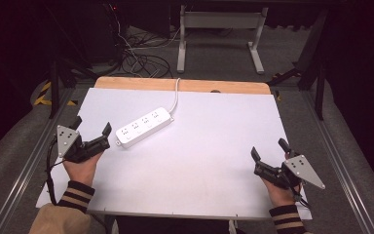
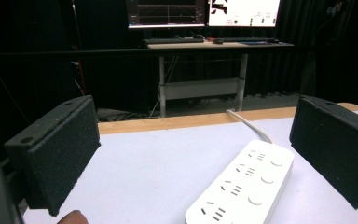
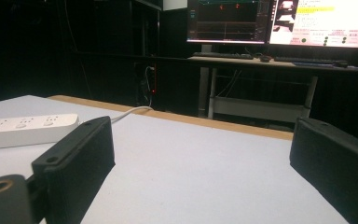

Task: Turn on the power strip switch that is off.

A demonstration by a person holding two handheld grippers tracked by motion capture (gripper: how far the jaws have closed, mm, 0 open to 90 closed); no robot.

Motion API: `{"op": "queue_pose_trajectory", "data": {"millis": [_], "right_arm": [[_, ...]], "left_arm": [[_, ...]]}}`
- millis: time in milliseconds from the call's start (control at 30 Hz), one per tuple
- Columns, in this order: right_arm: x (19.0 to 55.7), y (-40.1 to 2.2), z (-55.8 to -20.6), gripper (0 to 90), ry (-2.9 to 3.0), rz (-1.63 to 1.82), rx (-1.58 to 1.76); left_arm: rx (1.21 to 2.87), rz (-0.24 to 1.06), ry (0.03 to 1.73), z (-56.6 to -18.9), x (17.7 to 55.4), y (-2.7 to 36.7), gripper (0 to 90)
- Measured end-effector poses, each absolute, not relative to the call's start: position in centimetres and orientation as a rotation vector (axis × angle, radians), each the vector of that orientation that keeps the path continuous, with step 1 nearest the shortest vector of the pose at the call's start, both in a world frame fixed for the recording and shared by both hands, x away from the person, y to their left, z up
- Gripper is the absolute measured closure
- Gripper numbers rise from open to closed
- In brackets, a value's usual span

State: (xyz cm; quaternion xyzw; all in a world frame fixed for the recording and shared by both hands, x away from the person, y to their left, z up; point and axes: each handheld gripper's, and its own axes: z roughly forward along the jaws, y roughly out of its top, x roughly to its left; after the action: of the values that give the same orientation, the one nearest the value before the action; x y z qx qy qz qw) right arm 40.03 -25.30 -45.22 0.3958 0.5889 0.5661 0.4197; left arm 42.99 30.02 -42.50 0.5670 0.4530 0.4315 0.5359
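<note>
The white surface point(image 1: 199, 161) lay before you, with a wooden strip along its far edge. On it, toward the far left, sat the power strip point(image 1: 142, 127), slanted, its cord point(image 1: 176, 95) running off over the far edge.

Your left tool point(image 1: 91, 133) rested just beside the strip's near end, jaws spread wide with nothing between them. In the left gripper view the power strip point(image 2: 242, 184) lay ahead and to the right of centre, its near end roughly between the two black jaws but touching neither. Your right tool point(image 1: 269, 155) was well apart from it at the right of the surface, jaws also wide and empty.

To take the strip well, I judged you needed to square the left tool to its slant first (the body ran diagonally across your jaw line), so both pads would meet the long sides flat. Grip near the middle rather than the very end, or it may swing on its cord. Keep the pads off the sockets and round buttons point(image 2: 262, 179) on top, and mind the cord's pull when you move it.
</note>
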Motion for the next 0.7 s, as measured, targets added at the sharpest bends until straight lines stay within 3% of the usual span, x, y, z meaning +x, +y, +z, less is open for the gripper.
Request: {"op": "queue_pose_trajectory", "data": {"millis": [700], "right_arm": [[39.27,-25.36,-45.08,6.8,1.47,1.405,0.989]], "left_arm": [[1.358,1.015,1.074,-42.41,42.82,29.82,2.9]]}}
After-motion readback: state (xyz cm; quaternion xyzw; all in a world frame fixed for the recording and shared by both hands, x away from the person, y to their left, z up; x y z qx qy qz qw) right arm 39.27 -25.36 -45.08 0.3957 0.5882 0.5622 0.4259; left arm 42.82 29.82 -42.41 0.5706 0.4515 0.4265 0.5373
